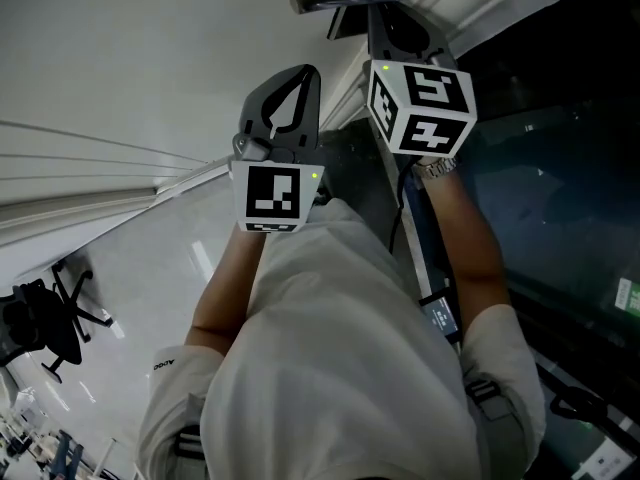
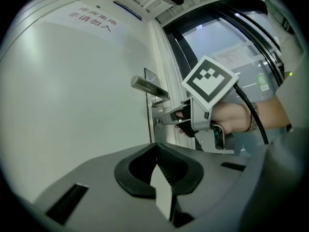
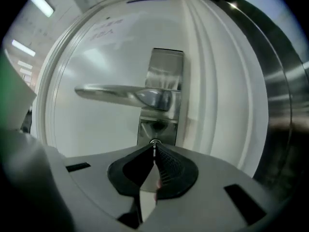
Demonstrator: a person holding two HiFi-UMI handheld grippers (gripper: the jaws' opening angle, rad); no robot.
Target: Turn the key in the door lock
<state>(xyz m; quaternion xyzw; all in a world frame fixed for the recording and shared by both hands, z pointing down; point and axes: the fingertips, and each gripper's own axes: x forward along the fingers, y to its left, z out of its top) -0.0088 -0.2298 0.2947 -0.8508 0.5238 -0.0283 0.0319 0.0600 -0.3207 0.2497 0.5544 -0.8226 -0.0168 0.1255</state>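
A silver lever handle point(image 3: 125, 94) sits on a metal lock plate point(image 3: 166, 66) on a white door. Below the lever, the small metal key point(image 3: 154, 142) sticks out of the keyhole. My right gripper point(image 3: 154, 148) is shut on the key, its tips right at the plate. The left gripper view shows the right gripper point(image 2: 165, 120) from the side, nose against the lock under the handle point(image 2: 149, 87). My left gripper point(image 2: 157, 148) is shut with nothing in it, held back from the door and left of the right one. In the head view, the left gripper point(image 1: 292, 83) is beside the right gripper point(image 1: 388, 23).
The white door point(image 2: 72, 105) fills the left, with a ribbed white frame point(image 3: 212, 95) at its edge. A dark glass panel point(image 1: 560, 168) stands to the right of the lock. An office chair point(image 1: 40, 318) is off to the left behind me.
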